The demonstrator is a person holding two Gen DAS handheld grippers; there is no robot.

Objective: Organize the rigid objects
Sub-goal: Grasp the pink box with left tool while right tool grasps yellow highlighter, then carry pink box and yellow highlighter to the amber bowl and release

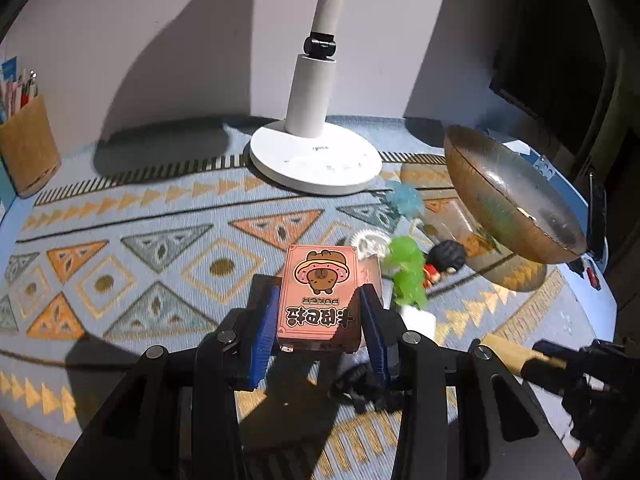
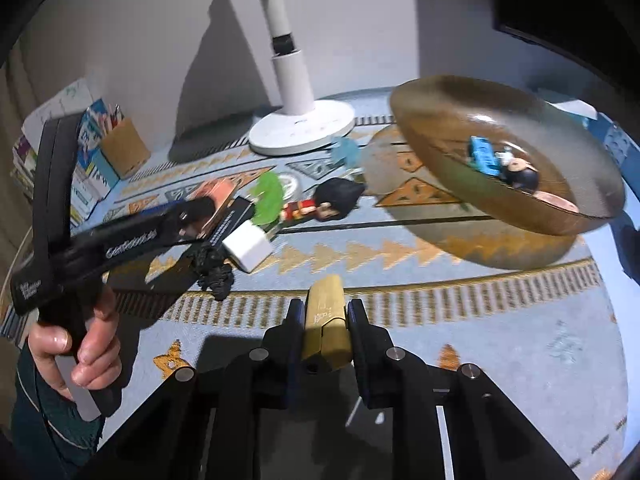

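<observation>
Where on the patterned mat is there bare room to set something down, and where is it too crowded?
Free: the wide stretch of mat between the pencil holder and the lamp base, and the near right part of the mat in front of the glass bowl. Crowded: the strip from the lamp base toward the bowl, where the green toy, black-haired figure and white cube cluster.

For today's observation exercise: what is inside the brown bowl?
In the right wrist view, the brown bowl holds a blue toy and a small dark-headed figure. Its near wall hides anything lower.
</observation>
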